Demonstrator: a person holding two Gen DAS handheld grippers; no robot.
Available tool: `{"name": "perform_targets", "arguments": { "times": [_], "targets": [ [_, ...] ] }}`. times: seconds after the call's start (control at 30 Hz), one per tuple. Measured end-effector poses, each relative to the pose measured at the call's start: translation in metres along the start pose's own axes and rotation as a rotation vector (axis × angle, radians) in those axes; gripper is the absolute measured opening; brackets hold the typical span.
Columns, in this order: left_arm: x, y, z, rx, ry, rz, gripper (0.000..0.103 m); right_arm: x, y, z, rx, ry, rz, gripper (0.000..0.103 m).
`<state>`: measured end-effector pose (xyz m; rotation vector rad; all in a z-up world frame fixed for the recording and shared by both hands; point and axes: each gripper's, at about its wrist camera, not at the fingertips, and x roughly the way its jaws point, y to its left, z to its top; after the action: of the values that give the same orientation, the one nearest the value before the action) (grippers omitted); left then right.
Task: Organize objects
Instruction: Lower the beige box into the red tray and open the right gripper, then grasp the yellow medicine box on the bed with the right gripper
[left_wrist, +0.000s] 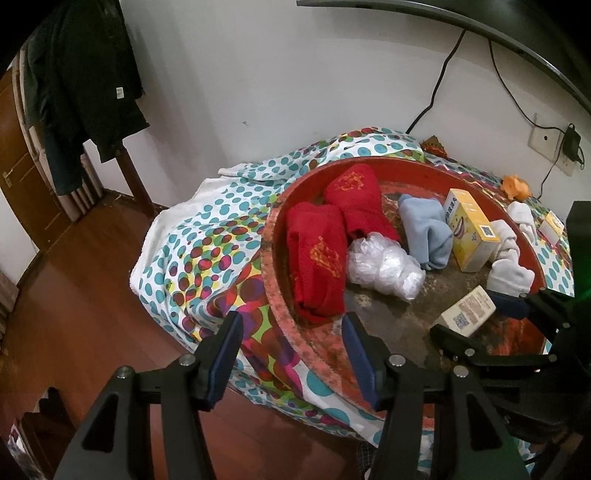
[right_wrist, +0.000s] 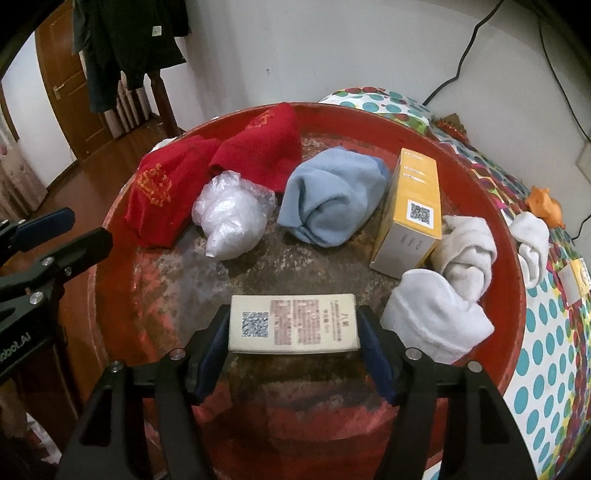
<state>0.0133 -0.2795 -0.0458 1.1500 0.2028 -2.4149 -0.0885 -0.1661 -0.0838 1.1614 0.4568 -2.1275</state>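
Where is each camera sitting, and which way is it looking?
Left wrist: sits on the left hand-held gripper, open and empty, looking over the red tray's left rim; the right hand-held gripper shows too.
Right wrist: sits on the right hand-held gripper, looking across the red tray, shut on a cream box; the left hand-held gripper shows at left.
Both show the red towels, blue cloth and yellow box.

Dim indoor light, soft shadows, fisheye-warped edges
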Motion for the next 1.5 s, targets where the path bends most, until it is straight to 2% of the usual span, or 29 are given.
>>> {"name": "perform_targets", "arguments": {
  "times": [0.27, 0.47, 0.57, 0.67, 0.9, 1.07, 1.2, 1.33, 1.5],
  "targets": [
    [-0.004, 0.003, 0.0, -0.019, -0.019, -0.009, 0.057, -0.026, -0.013, -0.004, 0.064, -0.057, 0.047, 0.07],
    [-0.007, -0.008, -0.002, 0.014, -0.038, -0.005, 0.057, -0.063, -0.052, -0.008, 0.146, -0.135, 0.058, 0.075],
    [-0.008, -0.016, -0.003, 0.039, -0.041, 0.003, 0.057, -0.078, -0.09, -0.012, 0.202, -0.176, -0.006, 0.077],
    [-0.008, -0.023, -0.005, 0.059, -0.042, -0.004, 0.057, -0.082, -0.139, -0.021, 0.296, -0.174, -0.092, 0.077],
    [-0.008, -0.035, -0.009, 0.087, -0.034, -0.031, 0.057, -0.068, -0.251, -0.04, 0.523, -0.104, -0.296, 0.077],
    [-0.008, -0.039, -0.01, 0.094, -0.046, -0.027, 0.057, -0.054, -0.289, -0.036, 0.588, -0.101, -0.366, 0.077],
    [-0.008, -0.04, -0.01, 0.103, -0.052, -0.02, 0.057, -0.033, -0.306, -0.017, 0.609, -0.099, -0.431, 0.077],
    [-0.007, -0.043, -0.011, 0.113, -0.061, -0.019, 0.057, -0.011, -0.326, -0.006, 0.711, -0.075, -0.526, 0.077],
    [-0.004, -0.051, -0.014, 0.142, -0.054, -0.039, 0.057, 0.007, -0.346, -0.002, 0.784, -0.073, -0.548, 0.077]
  ]
}}
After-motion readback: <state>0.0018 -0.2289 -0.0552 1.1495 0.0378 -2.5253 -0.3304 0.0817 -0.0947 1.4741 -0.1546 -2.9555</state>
